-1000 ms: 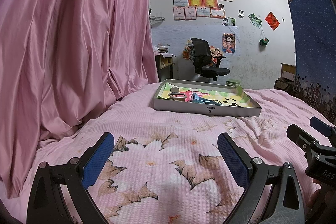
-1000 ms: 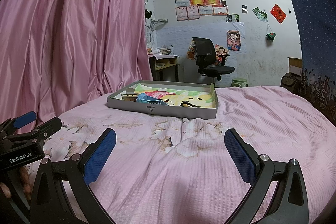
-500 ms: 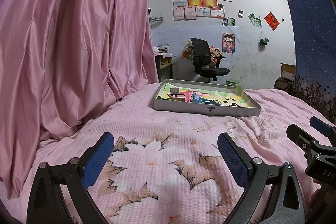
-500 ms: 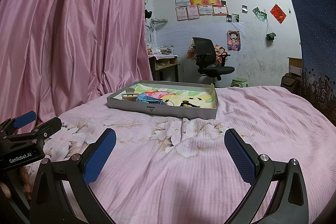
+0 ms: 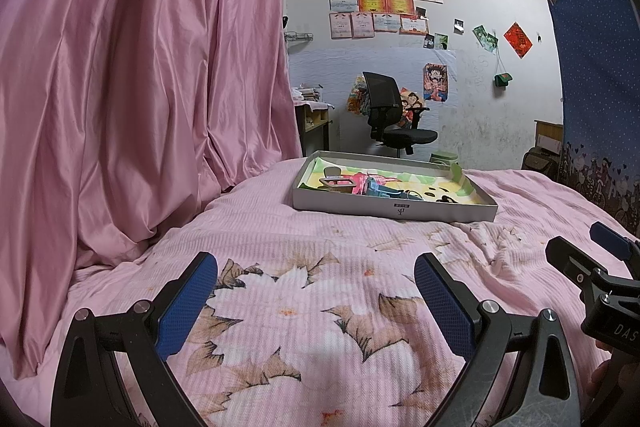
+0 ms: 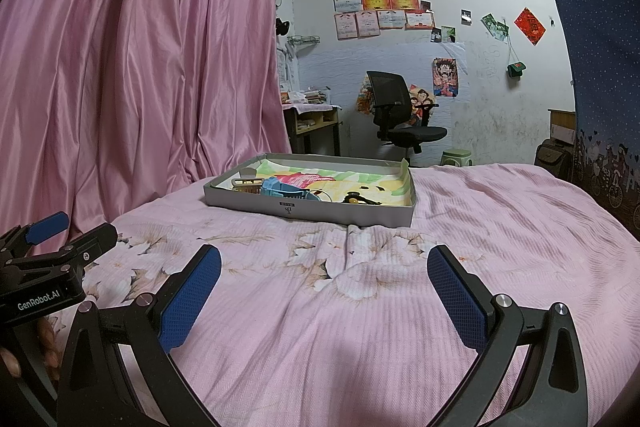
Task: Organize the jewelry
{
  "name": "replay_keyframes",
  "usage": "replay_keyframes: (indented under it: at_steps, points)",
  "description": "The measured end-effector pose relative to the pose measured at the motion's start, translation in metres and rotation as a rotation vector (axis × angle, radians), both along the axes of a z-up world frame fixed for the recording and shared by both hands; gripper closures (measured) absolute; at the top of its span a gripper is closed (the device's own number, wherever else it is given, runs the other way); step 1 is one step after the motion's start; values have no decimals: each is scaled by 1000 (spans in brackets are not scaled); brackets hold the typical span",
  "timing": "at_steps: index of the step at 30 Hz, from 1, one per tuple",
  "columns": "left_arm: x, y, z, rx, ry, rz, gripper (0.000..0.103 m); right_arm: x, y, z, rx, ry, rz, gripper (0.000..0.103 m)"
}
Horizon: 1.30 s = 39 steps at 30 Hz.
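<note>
Both claws are spread wide and hold nothing. The left claw point(image 5: 316, 287) and the right claw point(image 6: 324, 279) hang low over the pink bedspread point(image 6: 500, 227), side by side, each showing at the edge of the other's view.

The jewelry lies in the shallow grey tray point(image 5: 394, 213) on the bed, well ahead of both claws: slightly to the right of the left claw's line, slightly to the left of the right claw's. Inside it, seen from the right claw, are a pale gold comb-like clip point(image 6: 247, 183), a blue strap-like piece point(image 6: 286, 191) beside it, and a small dark piece point(image 6: 358, 199) further right.

No step is settled by this. All pieces sitting in the tray with both claws empty would fit sorting yet to come as well as sorting finished, so I would name no move. Any reach into the tray would, I judge, need a long forward travel and a narrow pinch, since the pieces look small and crowded.

The tray's near wall hides the lower parts of the pieces, the patterned liner confuses their outlines, and how many there are cannot be told
</note>
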<state>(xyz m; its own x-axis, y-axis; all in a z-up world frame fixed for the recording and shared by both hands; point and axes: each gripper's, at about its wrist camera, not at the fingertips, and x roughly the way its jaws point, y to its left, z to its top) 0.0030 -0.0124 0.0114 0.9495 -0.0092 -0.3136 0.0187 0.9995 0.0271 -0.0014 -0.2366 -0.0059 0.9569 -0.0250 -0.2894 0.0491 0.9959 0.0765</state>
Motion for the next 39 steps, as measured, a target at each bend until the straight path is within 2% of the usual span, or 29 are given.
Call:
replay_keyframes:
  at_steps: [39]
  points:
    - [0, 9, 3, -6, 8, 11, 4, 0, 0, 0, 0, 0, 0, 1]
